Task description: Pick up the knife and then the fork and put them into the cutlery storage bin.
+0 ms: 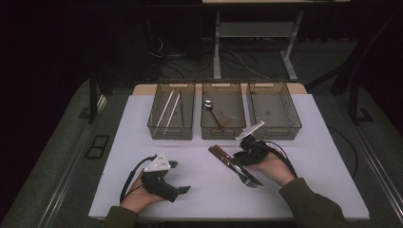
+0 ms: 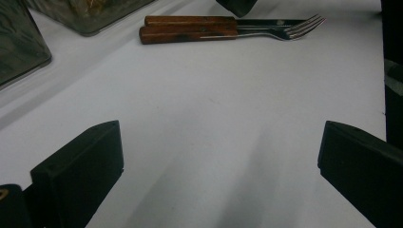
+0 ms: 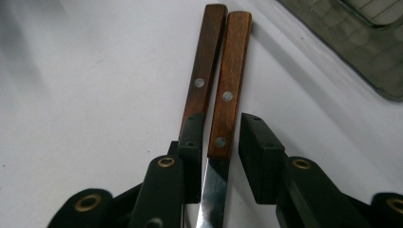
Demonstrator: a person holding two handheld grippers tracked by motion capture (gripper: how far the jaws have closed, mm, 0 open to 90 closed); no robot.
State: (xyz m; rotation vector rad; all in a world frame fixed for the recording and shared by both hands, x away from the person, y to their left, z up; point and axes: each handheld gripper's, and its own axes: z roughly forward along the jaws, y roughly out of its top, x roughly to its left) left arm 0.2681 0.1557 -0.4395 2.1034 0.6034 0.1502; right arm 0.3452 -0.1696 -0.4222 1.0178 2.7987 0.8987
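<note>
Right tool [image 3: 216, 142] straddles the knife [image 3: 228, 95] handle beside the fork [image 3: 204, 61], pads not yet pinching; rigid, slim, slick blade, so grip the wood.

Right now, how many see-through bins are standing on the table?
3, in a row along the far edge: the left bin holds chopsticks, the middle bin a spoon, and the right bin looks empty.
</note>
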